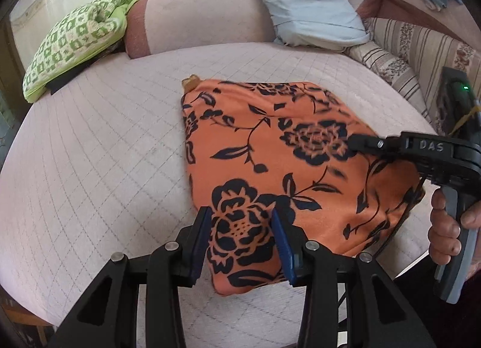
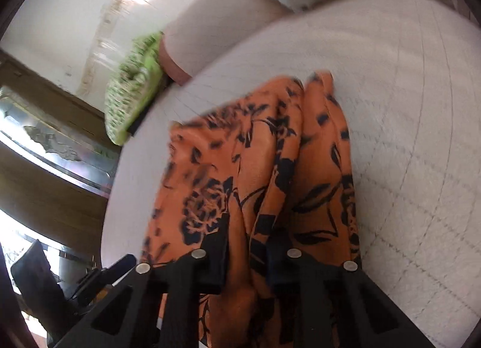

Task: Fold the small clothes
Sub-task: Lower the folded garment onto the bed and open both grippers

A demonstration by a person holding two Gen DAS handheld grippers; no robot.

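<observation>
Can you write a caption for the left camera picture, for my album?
Left gripper open over a folded orange flowered cloth on the quilted bed.

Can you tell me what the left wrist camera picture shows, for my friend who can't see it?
An orange flowered cloth lies folded on a quilted bed. The left gripper hangs over its near corner, jaws apart; the right gripper reaches in from the right.
</observation>
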